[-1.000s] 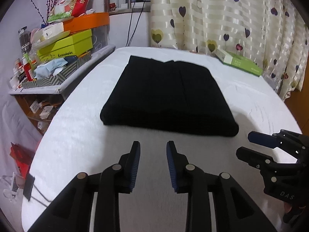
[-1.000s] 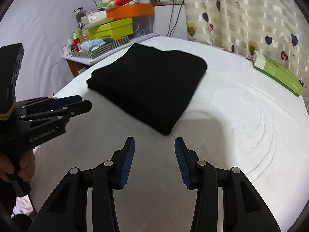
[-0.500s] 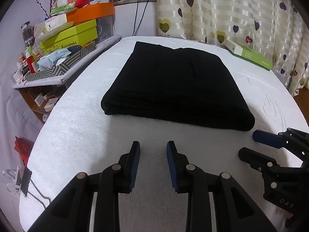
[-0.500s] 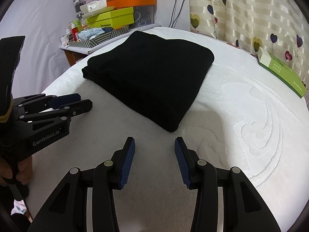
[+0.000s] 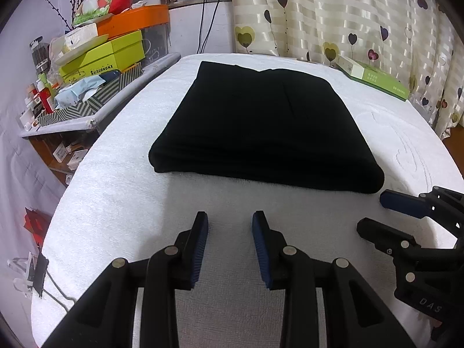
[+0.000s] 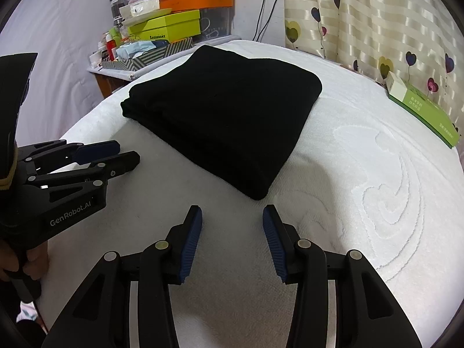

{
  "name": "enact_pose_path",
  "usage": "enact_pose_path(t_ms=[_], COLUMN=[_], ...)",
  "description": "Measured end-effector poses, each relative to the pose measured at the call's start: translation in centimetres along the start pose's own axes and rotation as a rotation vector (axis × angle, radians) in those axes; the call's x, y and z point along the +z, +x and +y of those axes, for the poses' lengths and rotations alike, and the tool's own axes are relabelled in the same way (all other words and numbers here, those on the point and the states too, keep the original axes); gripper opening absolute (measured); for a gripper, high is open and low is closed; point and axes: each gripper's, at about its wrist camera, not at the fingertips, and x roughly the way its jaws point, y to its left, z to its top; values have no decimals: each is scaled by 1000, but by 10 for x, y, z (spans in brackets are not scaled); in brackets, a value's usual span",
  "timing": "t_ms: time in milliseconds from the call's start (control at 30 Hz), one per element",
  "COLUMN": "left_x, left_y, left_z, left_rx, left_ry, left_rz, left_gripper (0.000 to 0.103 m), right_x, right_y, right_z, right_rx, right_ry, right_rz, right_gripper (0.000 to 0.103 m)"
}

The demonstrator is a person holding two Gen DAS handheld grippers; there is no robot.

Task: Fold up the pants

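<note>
The black pants lie folded into a thick, neat rectangle mid-bed, so the folding looks done. The left claw and right claw hover just short of its near edge, both spread and empty. White bed lies bare around the stack; a green box sits well apart by the curtain.

White bed, heart-print curtains, cluttered side shelf
</note>
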Motion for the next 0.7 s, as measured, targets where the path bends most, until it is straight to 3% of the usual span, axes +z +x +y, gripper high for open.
enact_pose_path(t_ms=[700], left_x=[0], left_y=[0], left_z=[-2], left_rx=[9], left_ry=[7], left_rz=[0], left_gripper=[35], right_x=[0], right_y=[0], right_z=[1], right_rx=[-6], right_ry=[-5], right_rz=[0], right_gripper=[45])
